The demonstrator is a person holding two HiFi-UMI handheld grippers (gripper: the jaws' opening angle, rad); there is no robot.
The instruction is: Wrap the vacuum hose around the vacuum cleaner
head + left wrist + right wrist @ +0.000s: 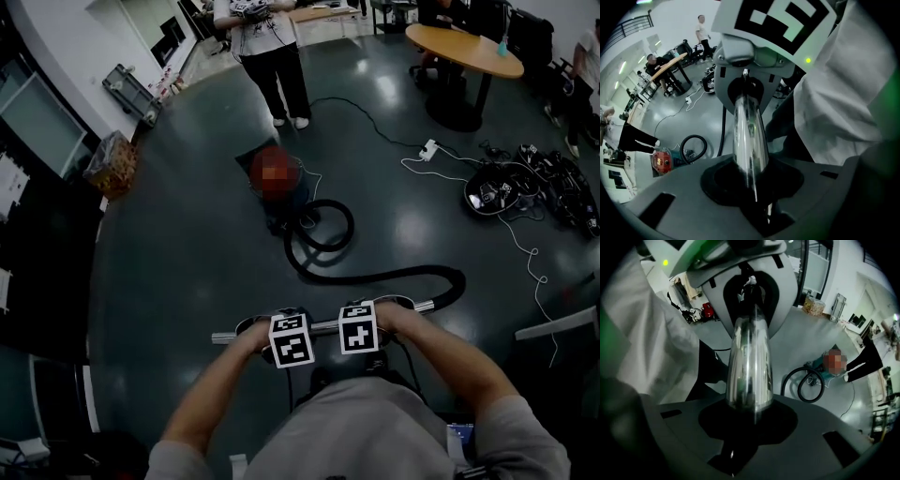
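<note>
**Loose grip and a long slack hose are the main risks**

The left gripper (753,187) has the metal tube (323,328) between its jaws at a middling width, but I cannot tell whether the pads press on it. The right gripper (750,420) is closed narrowly on the same tube and looks firm. If the left side is not biting, the tube could pivot in the right jaws and drop at one end once the hose starts to pull.

The hose (394,274) leaves the tube's right end, bends back sharply and runs across the floor. It ends in a loop lying against the vacuum cleaner (279,211), which stands well apart from the grippers. A hard tug on that long run would probably drag or tip the cleaner rather than lay the hose round it. The sharp bend by the tube could also kink. A thin white cable (314,178) lies just beside the cleaner and might get wound in with the hose. A bystander (272,56) stands beyond the cleaner, so a swinging tube needs care.

Both forearms reach forward from the bottom of the head view and converge. The left hand (251,339) and right hand (405,323) sit side by side, holding the tube level across the body. Both grippers point steeply down, with their marker cubes facing up and close together
</note>
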